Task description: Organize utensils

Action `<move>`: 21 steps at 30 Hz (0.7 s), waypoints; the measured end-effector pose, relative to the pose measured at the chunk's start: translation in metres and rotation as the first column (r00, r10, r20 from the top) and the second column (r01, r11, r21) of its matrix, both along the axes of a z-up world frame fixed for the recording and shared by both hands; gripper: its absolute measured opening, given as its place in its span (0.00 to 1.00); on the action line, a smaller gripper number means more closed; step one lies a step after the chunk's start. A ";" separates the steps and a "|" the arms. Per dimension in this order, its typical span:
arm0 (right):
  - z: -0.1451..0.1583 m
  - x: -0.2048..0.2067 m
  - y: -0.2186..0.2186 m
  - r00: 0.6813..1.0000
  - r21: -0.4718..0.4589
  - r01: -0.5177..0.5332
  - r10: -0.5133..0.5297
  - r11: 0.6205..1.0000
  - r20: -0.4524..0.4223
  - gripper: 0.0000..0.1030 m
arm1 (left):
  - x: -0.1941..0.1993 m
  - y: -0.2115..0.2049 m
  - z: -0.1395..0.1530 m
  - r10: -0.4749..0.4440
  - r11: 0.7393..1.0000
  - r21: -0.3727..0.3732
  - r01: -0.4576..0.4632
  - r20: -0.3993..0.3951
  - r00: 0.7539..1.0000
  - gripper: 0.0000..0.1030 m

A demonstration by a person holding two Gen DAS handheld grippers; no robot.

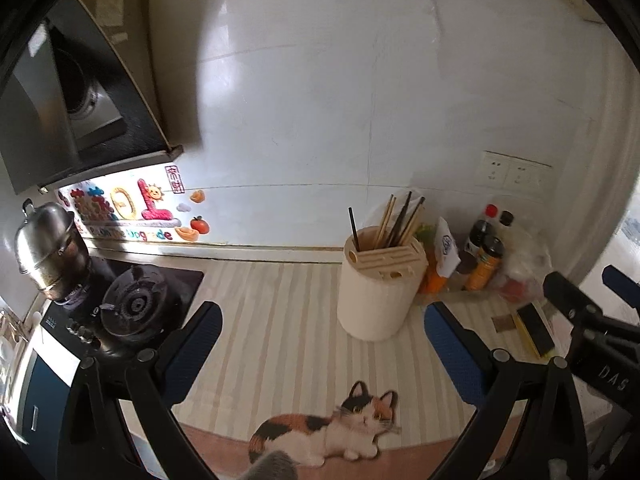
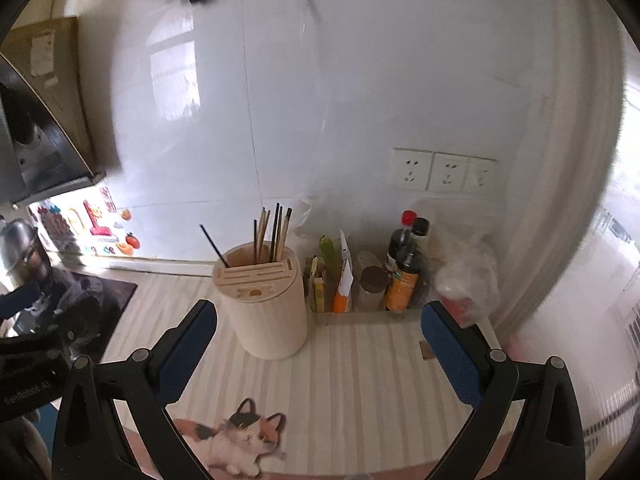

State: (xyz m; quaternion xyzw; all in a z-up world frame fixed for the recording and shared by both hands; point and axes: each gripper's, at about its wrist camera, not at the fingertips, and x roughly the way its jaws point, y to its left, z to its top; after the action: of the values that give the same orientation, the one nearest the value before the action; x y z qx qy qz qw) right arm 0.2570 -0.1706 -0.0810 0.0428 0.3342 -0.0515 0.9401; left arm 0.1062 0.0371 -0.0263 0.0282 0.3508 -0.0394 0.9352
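With the chopsticks standing upright in the cream holder at the far middle of the counter, and the left gripper and right gripper both wide and empty, little seems left, so lift away without nudging the holder.

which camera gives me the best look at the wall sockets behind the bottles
The right wrist view. There the wall sockets sit near the middle of the frame, all three plates showing with their pin holes clear. In the left wrist view they lie far off to the right edge, tilted and squeezed by the fisheye, and only two plates can be made out.
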 end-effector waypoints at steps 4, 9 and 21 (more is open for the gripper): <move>0.024 -0.049 0.009 0.999 -0.001 0.035 -0.035 0.999 0.033 1.00 | -0.036 0.011 0.015 -0.007 1.000 0.000 0.007 0.026 1.000 1.00; 0.044 -0.099 0.015 0.997 -0.003 0.056 -0.056 0.998 0.057 1.00 | -0.063 0.019 0.029 -0.002 1.000 -0.006 0.003 0.045 0.999 1.00; 0.067 -0.129 0.017 0.994 -0.007 0.044 -0.043 0.999 0.098 1.00 | -0.086 0.014 0.040 0.007 1.000 0.005 -0.008 0.073 0.997 1.00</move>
State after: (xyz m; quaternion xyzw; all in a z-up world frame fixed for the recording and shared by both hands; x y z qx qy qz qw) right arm 0.1284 -0.1536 -0.0140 0.0485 0.2865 -0.0714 0.9542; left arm 0.0205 0.0508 0.0137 0.0307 0.3164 -0.0339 0.9475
